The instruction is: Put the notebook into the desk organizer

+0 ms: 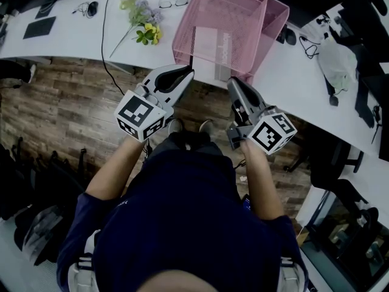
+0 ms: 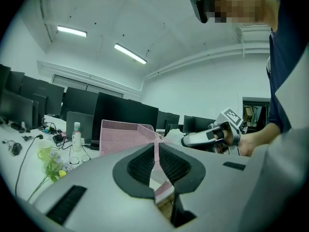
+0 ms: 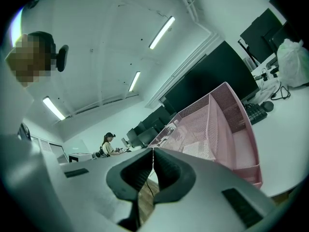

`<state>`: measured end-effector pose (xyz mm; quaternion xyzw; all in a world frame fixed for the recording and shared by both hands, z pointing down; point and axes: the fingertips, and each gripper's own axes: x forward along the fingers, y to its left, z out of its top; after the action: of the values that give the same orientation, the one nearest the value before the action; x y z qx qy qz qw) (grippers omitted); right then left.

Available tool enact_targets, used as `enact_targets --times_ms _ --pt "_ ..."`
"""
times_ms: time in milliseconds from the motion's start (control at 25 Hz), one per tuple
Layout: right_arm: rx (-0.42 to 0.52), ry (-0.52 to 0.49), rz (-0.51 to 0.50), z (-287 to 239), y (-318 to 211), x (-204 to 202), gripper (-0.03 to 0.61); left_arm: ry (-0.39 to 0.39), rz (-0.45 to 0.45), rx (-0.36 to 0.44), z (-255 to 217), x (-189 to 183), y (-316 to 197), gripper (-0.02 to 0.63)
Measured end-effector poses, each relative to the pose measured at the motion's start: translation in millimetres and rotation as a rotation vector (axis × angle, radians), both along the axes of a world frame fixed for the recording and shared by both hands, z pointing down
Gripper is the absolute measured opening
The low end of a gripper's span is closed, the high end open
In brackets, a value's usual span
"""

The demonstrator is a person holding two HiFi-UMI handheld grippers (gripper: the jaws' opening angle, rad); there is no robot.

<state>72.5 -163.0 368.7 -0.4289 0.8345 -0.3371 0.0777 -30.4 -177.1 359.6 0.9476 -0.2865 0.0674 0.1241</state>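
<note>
Currently the notebook (image 1: 211, 43) lies inside the pink desk organizer (image 1: 249, 8) at the counter's (image 1: 73, 38) front edge. It is directly ahead of both grippers and roughly equidistant; the left gripper (image 1: 192, 72) and right gripper (image 1: 231, 79) have their fingers pressed together and empty; placement appears complete.

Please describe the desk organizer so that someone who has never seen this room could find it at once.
Find the long white desk across the top of the head view. At its front edge, right of the bunch of flowers, stands the desk organizer. It is the only pink thing there, an open wire-mesh box.
</note>
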Motion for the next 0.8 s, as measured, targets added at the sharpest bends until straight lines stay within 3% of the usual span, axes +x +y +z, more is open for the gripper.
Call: enact_targets --times_ms 800 --pt "0.047 0.002 -0.036 -11.8 -8.2 3.7 0.005 0.006 -0.027 0.023 -7.7 4.8 -5.9 0.037"
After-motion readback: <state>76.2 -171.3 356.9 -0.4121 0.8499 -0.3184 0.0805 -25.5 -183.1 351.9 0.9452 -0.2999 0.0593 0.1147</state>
